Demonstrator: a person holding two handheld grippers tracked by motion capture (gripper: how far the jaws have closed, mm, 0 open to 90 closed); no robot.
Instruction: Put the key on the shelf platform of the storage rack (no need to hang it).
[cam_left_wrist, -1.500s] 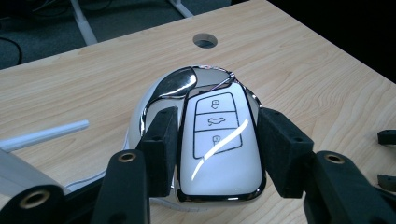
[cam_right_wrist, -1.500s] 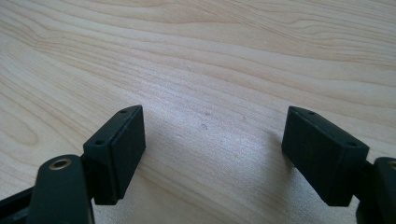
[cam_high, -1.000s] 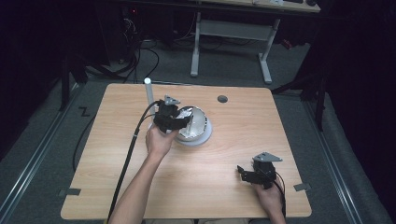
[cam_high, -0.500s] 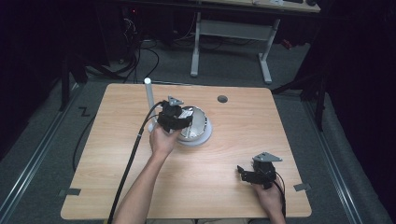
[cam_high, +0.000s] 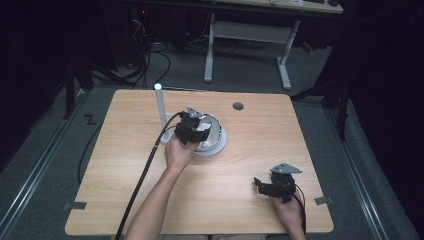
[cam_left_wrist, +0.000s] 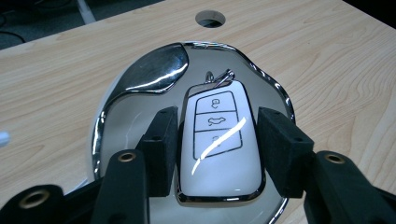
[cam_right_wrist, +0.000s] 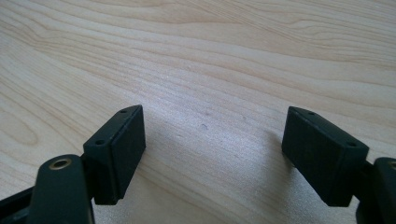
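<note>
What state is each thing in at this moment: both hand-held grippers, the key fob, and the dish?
Left hand-held gripper: open, jaws on either side of the key fob, not yet closed.
Right hand-held gripper: open, over bare table.
Key fob: lying flat, buttons up, in the dish.
Chrome dish: upright on the table.

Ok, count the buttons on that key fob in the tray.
3, stacked in a column on the white key fob lying in the chrome tray: top, middle, bottom. Glare partly covers the bottom one; more could be hidden there.
</note>
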